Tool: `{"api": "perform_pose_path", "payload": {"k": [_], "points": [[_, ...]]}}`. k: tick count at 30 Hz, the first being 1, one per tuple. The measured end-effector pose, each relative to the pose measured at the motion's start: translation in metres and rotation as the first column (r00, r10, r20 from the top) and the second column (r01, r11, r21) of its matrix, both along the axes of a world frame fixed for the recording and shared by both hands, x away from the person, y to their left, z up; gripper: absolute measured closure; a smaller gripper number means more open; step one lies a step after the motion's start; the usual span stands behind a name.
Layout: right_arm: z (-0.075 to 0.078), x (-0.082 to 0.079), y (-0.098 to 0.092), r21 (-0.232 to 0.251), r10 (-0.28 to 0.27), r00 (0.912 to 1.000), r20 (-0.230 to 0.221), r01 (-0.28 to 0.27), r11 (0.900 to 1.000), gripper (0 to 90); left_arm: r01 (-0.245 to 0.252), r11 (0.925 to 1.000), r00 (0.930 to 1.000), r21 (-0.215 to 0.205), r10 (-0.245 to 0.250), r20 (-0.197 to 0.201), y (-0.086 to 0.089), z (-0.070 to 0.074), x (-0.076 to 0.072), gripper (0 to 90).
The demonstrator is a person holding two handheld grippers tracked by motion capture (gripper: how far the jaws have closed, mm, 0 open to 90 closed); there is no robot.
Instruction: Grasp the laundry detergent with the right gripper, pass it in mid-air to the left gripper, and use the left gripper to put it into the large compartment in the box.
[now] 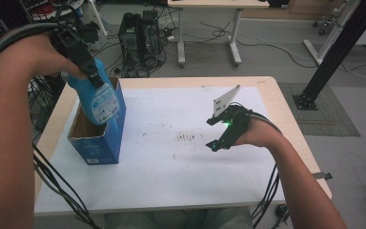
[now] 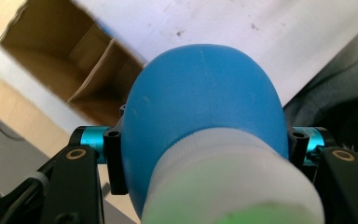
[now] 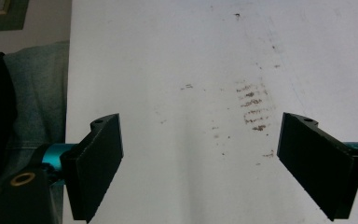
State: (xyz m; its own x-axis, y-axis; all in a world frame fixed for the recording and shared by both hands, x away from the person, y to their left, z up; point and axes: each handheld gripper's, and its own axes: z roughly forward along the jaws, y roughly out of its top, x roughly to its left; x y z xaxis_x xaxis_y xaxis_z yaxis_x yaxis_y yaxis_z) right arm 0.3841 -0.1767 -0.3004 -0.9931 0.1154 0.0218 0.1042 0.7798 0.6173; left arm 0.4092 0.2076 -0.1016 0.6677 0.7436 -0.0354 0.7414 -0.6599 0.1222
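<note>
A blue plastic bottle (image 1: 100, 98) with a white cap hangs tilted, its bottom just above the open top of a blue cardboard box (image 1: 95, 140) at the table's left. My left gripper (image 1: 91, 71) is shut on the bottle near its neck. In the left gripper view the blue bottle (image 2: 205, 107) and its white cap (image 2: 228, 186) sit between the two black jaws, and the box's brown inside (image 2: 60, 60) lies below. My right gripper (image 1: 217, 131) hovers over the white table sheet at the right, open, with nothing between its pads (image 3: 98, 163).
The white sheet (image 1: 181, 157) covers the wooden table (image 1: 290, 119) and has dark smudges (image 1: 187, 138) at its middle. Cables trail from both grippers off the near edge. Beyond the far edge stand a computer tower (image 1: 138, 36) and another table's legs.
</note>
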Motion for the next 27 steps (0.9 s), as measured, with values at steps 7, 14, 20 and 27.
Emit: {"api": "perform_pose_path", "payload": {"k": [7,14,20,27], "points": [[-0.003,0.003,0.001,-0.012,-0.006,0.9999,-0.009,0.006,1.000,13.4,-0.078,0.9968,0.9969,0.015,0.078,0.000,0.018,-0.005,0.005,38.1],[-0.005,0.005,0.003,-0.015,0.000,1.0000,-0.007,0.000,1.000,13.4,-0.138,0.9894,0.9902,0.046,0.138,-0.017,0.031,-0.016,0.012,38.1],[-0.005,0.004,0.001,-0.025,-0.015,0.9996,-0.024,0.014,1.000,13.4,-0.138,0.9883,0.9895,0.064,0.141,-0.034,0.035,-0.032,0.018,38.1],[-0.005,0.002,0.000,-0.032,-0.021,0.9995,-0.023,0.020,0.999,13.4,-0.135,0.9895,0.9879,0.052,0.138,-0.071,0.037,-0.058,0.023,38.1]]}}
